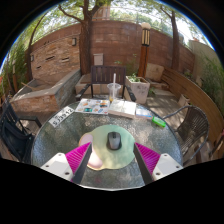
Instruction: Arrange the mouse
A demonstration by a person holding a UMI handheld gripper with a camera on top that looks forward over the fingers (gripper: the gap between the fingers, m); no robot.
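Mouse [114,140], dark and small, sits on a pale round mat [97,158] that lies on a glass table [55,135]. It rests between the two fingers of the gripper [112,158], with a clear gap on each side, so the claw stands apart and presses on nothing. Its long axis runs from six o'clock to twelve o'clock, straight along the line of the fingers; which end is the front I cannot tell. The pink pads [77,154] flank it at about eight and four o'clock from the mouse.

Beyond the mouse, toward twelve o'clock, papers or booklets [93,105] lie spread on the far part of the table, with a white boxy thing [123,108] just beside them. A small green object [160,122] rests near the table's rim at about two o'clock. Chairs [106,74] stand around the table, and a brick wall [70,45] with trees closes the yard behind.
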